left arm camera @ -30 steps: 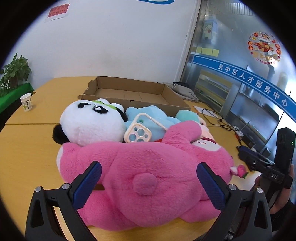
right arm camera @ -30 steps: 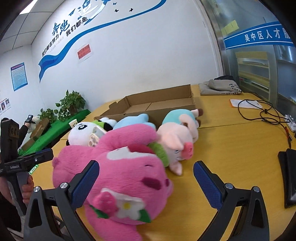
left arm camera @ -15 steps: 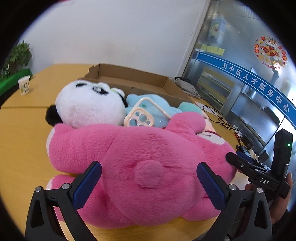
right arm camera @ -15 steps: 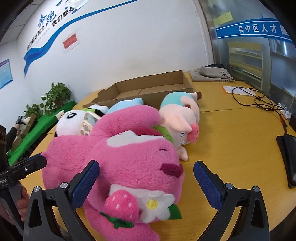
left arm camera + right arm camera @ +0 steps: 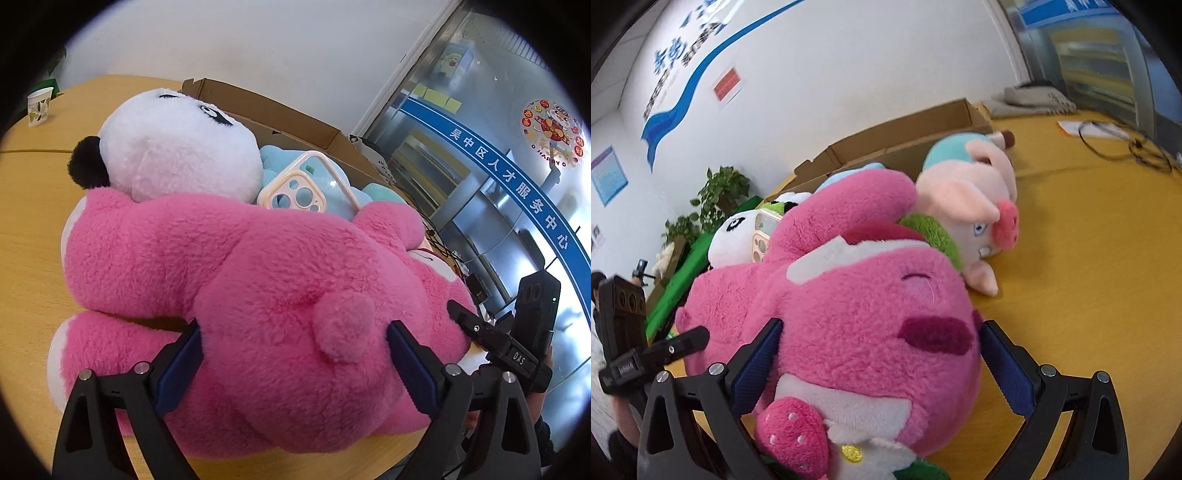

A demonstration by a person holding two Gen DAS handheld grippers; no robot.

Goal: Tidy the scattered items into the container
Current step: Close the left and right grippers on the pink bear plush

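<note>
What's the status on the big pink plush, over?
Left gripper closing around pink plush's rear; right gripper straddling its head. Plush on table, cardboard box beyond. Panda and phone case rest against it.

Bright even light, fisheye warp, blurred edges

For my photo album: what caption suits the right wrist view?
Right gripper closing around the pink plush bear's head.
</note>
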